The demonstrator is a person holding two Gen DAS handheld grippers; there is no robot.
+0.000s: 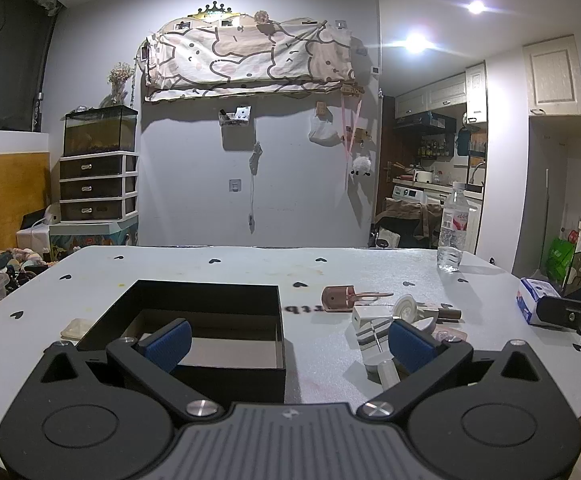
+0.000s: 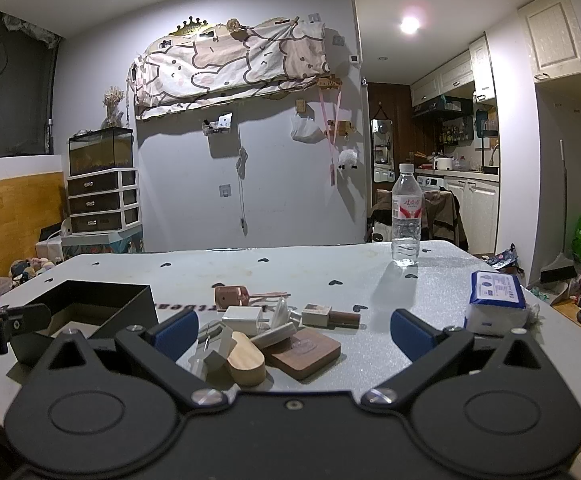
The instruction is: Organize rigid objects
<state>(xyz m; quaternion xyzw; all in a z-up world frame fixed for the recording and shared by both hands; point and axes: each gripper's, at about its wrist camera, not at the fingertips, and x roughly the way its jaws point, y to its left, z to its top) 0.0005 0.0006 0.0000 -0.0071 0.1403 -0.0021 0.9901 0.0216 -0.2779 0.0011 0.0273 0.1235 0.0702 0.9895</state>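
Beside the black box (image 2: 102, 300), your right gripper (image 2: 294, 332) and left gripper (image 1: 286, 340) gape wide; pinch the light, stiff wooden oval block (image 2: 246, 358) across its sides.

1. Setting: a lived-in home, with a kitchen alcove at right.
2. Evidence: white kitchen cabinets (image 2: 454, 74), a washing machine (image 2: 430, 182), a fish tank (image 1: 100, 130) atop plastic drawers (image 1: 98, 186), and cartoon-print fabric (image 1: 250, 58) hung on the wall.

Both wrist views face the far wall, sharing the table (image 1: 330, 264) clutter.
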